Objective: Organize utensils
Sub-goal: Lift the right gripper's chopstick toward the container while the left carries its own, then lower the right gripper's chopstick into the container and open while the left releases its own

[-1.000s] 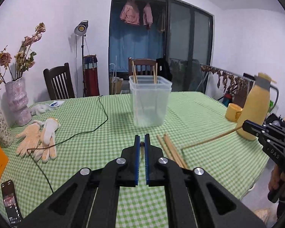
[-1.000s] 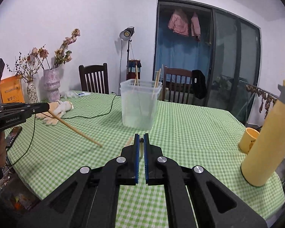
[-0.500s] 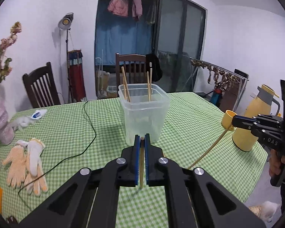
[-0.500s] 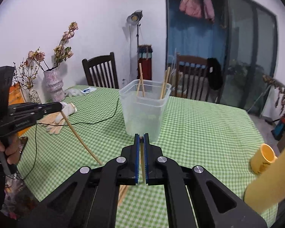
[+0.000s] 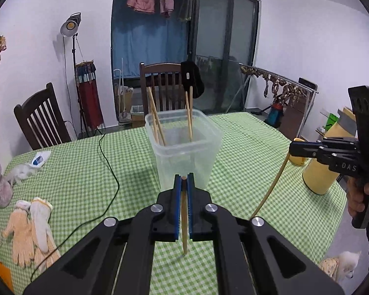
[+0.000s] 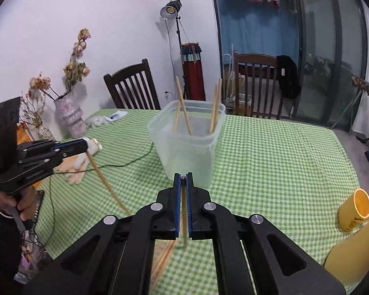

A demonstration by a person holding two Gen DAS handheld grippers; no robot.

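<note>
A counter covered with a green-and-white checked cloth (image 5: 246, 152) fills most of both views; its near edge is cut off behind the black gripper bodies. Behind it stand white walls, a dark sliding glass door (image 5: 223, 49) with pink garments hung above, two dark wooden slatted chairs (image 5: 40, 120) and a studio lamp on a stand (image 6: 171, 8).

Near the middle of the counter stands a clear square plastic tub (image 5: 184, 145), in which several pale wooden chopsticks (image 5: 188, 113) lean upright; their lower ends are blurred by the cloudy wall.

The left hand-held gripper (image 5: 183, 204) is closed on a single pale wooden chopstick (image 5: 184, 223) held upright between the blue pads, its tip above the cloth just before the tub. The right hand-held gripper (image 6: 183, 204) is likewise closed on a second thin chopstick (image 6: 184, 221); in the left view that stick is seen slanting down from the jaws.

Only in the right view are loose chopsticks lying on the cloth (image 6: 166, 258) seen, partly hidden under the gripper, together with an open yellow mug (image 6: 355, 209) and the dried flowers in a mottled pink vase (image 6: 69, 118). Only in the left view are cream work gloves (image 5: 30, 223) fully shown, beside a thin black cable (image 5: 110, 172), and a small white dog (image 5: 339, 268) on the floor. The tall yellow flask (image 5: 324, 167) is largely hidden there.
</note>
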